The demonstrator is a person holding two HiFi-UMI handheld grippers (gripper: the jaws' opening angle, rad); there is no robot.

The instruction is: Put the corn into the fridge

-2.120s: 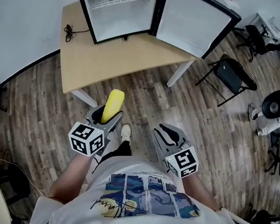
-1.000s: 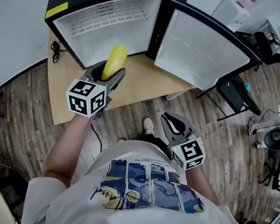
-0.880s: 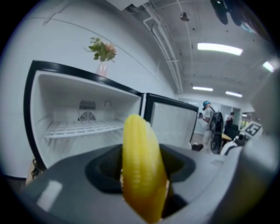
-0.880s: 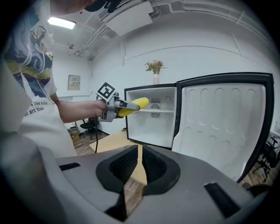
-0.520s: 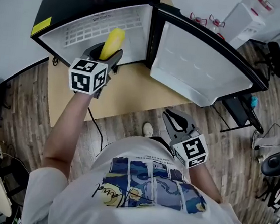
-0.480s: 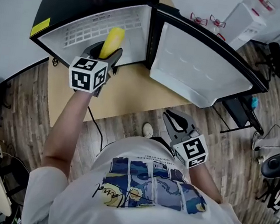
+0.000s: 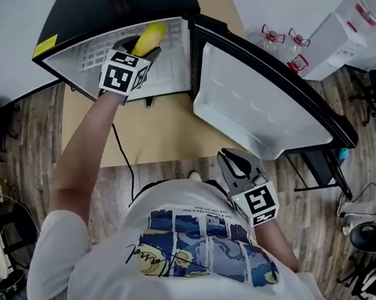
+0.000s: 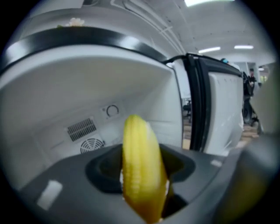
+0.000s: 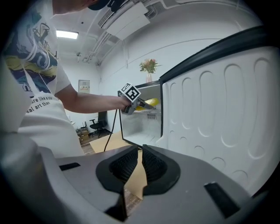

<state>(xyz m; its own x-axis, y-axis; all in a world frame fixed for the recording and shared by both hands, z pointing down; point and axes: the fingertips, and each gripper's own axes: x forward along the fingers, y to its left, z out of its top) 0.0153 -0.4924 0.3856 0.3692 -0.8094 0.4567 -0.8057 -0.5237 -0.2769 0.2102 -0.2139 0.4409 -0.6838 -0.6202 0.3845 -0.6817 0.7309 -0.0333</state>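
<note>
The fridge (image 7: 117, 8) is sitting toward the far left corner of the table (image 7: 163, 133), its front facing the person. That is leaving a bare strip of tabletop along the near edge. Its door (image 7: 261, 107) is standing wide open, swinging out past the table's right edge. This is presumably so that the cavity is free for loading from the front without a second hand on the door. A pink object is sitting on the fridge's black top, near its back edge. It is too blurred in the head view to name.

The person's left arm is stretching out over the table's near edge and into the fridge opening. The left gripper (image 7: 145, 48) is pointing inward and a little downward. Its jaws are standing fairly wide because they are clamping the corn (image 7: 153, 33) by its lower end. The rest of the cob is sticking out ahead of the jaws, which seems to be letting the tip lead the way in.

The corn is now hanging inside the upper part of the cavity, above the wire shelf. It is pointing toward the back wall with the vent and dial, and I cannot tell whether it is touching the shelf. It looks ready to be lowered and released.

The right gripper (image 7: 232, 163) is waiting low by the person's body, well short of the table's near edge. Its jaws are closing to a bare sliver and carrying nothing.
</note>
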